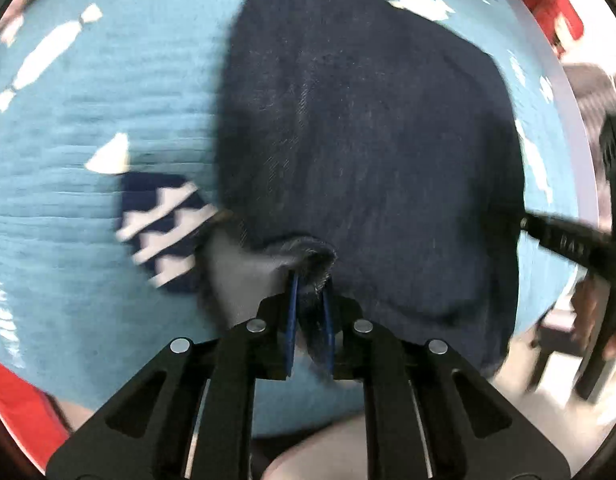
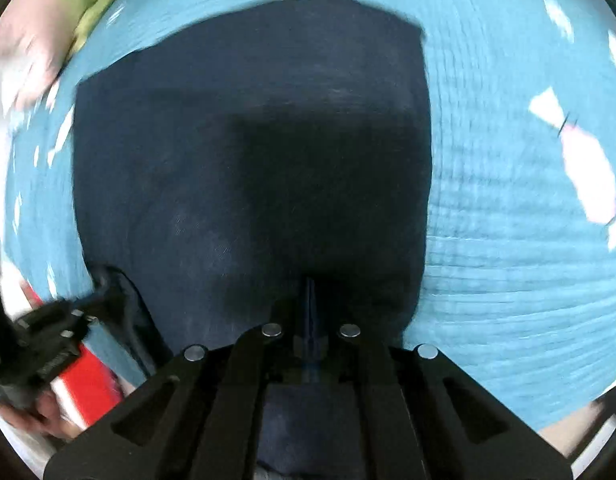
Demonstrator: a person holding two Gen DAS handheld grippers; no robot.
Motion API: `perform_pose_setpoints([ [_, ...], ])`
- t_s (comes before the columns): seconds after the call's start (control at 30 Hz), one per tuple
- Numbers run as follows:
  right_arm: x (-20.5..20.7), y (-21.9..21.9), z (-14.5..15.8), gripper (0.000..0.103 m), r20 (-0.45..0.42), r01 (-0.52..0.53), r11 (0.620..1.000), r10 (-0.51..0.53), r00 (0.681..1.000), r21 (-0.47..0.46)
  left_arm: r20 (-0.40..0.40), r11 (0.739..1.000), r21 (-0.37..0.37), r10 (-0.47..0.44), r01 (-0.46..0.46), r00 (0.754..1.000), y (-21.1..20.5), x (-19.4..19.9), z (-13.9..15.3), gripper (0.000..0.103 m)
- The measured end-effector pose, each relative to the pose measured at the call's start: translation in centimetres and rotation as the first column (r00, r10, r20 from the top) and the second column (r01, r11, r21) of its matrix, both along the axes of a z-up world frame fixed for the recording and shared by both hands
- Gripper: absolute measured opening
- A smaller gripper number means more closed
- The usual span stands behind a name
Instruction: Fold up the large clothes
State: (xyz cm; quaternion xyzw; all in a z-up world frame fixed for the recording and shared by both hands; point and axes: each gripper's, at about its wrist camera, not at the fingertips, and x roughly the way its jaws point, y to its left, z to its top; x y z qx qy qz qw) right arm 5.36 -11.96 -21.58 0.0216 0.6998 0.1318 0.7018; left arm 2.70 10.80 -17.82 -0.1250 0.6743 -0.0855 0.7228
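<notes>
A light blue cloth (image 1: 108, 92) with white fish shapes is spread over the table, and a small navy patch with white stripes (image 1: 164, 228) is seen just left of the garment. A red object (image 1: 555, 8) lies beyond the far right table edge (image 1: 563, 92), and dark chair legs (image 1: 567, 352) stand on the floor at right. A green item (image 2: 96, 4) sits at the cloth's upper left in the right wrist view.

Open cloth is left on both sides of the garment; its right part reaches the table's near right rim.

The dark denim garment (image 1: 367, 140) lies flat mid-table. A raised corner fold, grey on its inside, is pinched by the left gripper (image 1: 309, 280). The right gripper (image 2: 309, 292) is pressed together over the denim (image 2: 248, 160); whether fabric is caught cannot be told.
</notes>
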Motion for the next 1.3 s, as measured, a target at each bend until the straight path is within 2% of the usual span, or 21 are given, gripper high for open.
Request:
perform_pose_setpoints([
  [0.03, -0.9, 0.9, 0.1, 0.006, -0.038, -0.021, 0.998, 0.024, 0.999, 0.06, -0.028, 1.0, 0.004, -0.001, 0.001, 1.0, 0.5, -1.1, 0.0, 0.011],
  [0.1, -2.9, 2.2, -0.8, 0.006, -0.154, -0.104, 0.969, 0.141, 0.978, 0.224, -0.088, 1.0, 0.002, -0.013, 0.013, 0.996, 1.2, -2.3, -1.4, 0.012],
  [0.13, -3.9, 3.3, -1.8, 0.006, -0.194, -0.133, 0.957, 0.185, 0.963, 0.257, -0.128, 0.999, 0.044, -0.02, 0.026, 0.992, 1.3, -3.1, -2.7, 0.012],
  [0.2, -6.4, 5.7, -5.8, 0.006, -0.33, -0.194, 0.953, 0.266, 0.906, 0.234, -0.227, 0.977, 0.207, -0.011, 0.059, 0.974, 1.6, -4.9, -4.8, 0.007],
  [0.27, -7.0, 6.0, -6.4, 0.006, -0.346, -0.182, 0.949, 0.266, 0.9, 0.256, -0.217, 0.986, 0.162, 0.013, 0.023, 0.976, 2.5, -5.9, -4.3, 0.007],
  [0.33, -7.0, 5.5, -5.6, 0.005, -0.351, -0.178, 0.946, 0.269, 0.897, 0.271, -0.171, 0.987, 0.163, 0.026, 0.002, 0.985, 3.1, -6.1, -1.9, 0.008],
  [0.4, -6.2, 6.3, -4.2, 0.005, -0.306, -0.182, 0.946, 0.262, 0.915, 0.267, -0.08, 0.988, 0.154, 0.036, -0.023, 0.996, 3.4, -5.4, 1.1, 0.008],
  [0.47, -4.8, 5.8, -1.8, 0.005, -0.225, -0.194, 0.938, 0.263, 0.938, 0.289, 0.012, 0.993, 0.104, 0.047, -0.048, 0.999, 3.0, -4.0, 3.9, 0.008],
  [0.57, -2.3, 4.3, 0.4, 0.005, -0.107, -0.143, 0.965, 0.169, 0.98, 0.219, 0.089, 0.999, 0.026, 0.018, -0.02, 0.996, 1.4, -1.6, 5.4, 0.008],
  [0.63, -1.0, 2.4, 0.5, 0.005, -0.068, -0.035, 0.993, 0.043, 0.997, 0.112, 0.071, 1.0, 0.012, -0.003, 0.003, 0.997, -0.7, -1.4, 4.3, 0.008],
  [0.7, -0.9, -0.2, -1.4, 0.003, -0.092, 0.12, 0.992, -0.115, 0.989, 0.049, -0.014, 0.998, 0.06, -0.008, 0.009, 1.0, -1.7, -0.1, 0.5, 0.008],
  [0.73, -0.8, -1.0, -2.8, 0.0, -0.129, 0.166, 0.982, -0.154, 0.98, 0.089, -0.016, 0.999, 0.054, 0.0, 0.001, 1.0, -1.2, 0.3, -1.4, 0.007],
  [0.8, -0.9, -1.8, -6.5, 0.0, -0.173, 0.228, 0.959, -0.199, 0.965, 0.167, 0.023, 1.0, 0.012, 0.02, -0.02, 1.0, -0.5, 0.4, -2.3, 0.007],
  [0.87, -0.8, -2.0, -5.8, 0.0, -0.203, 0.273, 0.945, -0.236, 0.95, 0.181, -0.009, 0.999, 0.015, 0.029, -0.028, 1.0, 0.1, 0.6, -0.8, 0.005],
  [0.93, -0.5, -1.7, -3.4, 0.003, -0.179, 0.25, 0.952, -0.219, 0.959, 0.175, 0.027, 0.994, 0.112, 0.012, -0.015, 1.0, 0.2, 0.8, 1.6, 0.006],
  [1.0, 0.4, -1.1, -0.6, 0.002, -0.091, 0.2, 0.957, -0.185, 0.979, 0.209, 0.127, 0.996, 0.085, -0.009, -0.002, 0.992, 0.1, 1.6, 5.0, 0.006],
  [1.07, 1.9, -0.4, 1.3, 0.002, -0.006, 0.171, 0.967, -0.173, 0.985, 0.188, 0.194, 1.0, 0.011, -0.016, 0.014, 0.981, -0.1, 3.6, 7.5, 0.006],
  [1.1, 2.7, 0.1, 1.7, 0.002, 0.043, 0.168, 0.971, -0.178, 0.983, 0.17, 0.222, 1.0, 0.011, -0.031, 0.029, 0.975, -0.4, 4.1, 7.9, 0.006],
  [1.17, 5.5, -0.3, -0.4, 0.0, 0.089, 0.195, 0.978, -0.201, 0.976, 0.073, 0.22, 0.997, 0.062, -0.049, 0.036, 0.974, -2.6, 6.6, 7.6, 0.007],
  [1.23, 6.6, 2.7, -3.8, 0.0, 0.058, 0.193, 0.981, -0.195, 0.979, 0.028, 0.118, 0.996, 0.088, -0.023, 0.012, 0.993, -3.7, 8.8, 2.8, 0.005],
  [1.3, 7.0, 5.2, -3.2, 0.0, 0.056, 0.145, 0.989, -0.145, 0.988, 0.006, 0.009, 0.998, 0.052, 0.047, -0.048, 0.999, -2.8, 10.5, -2.8, 0.005],
])
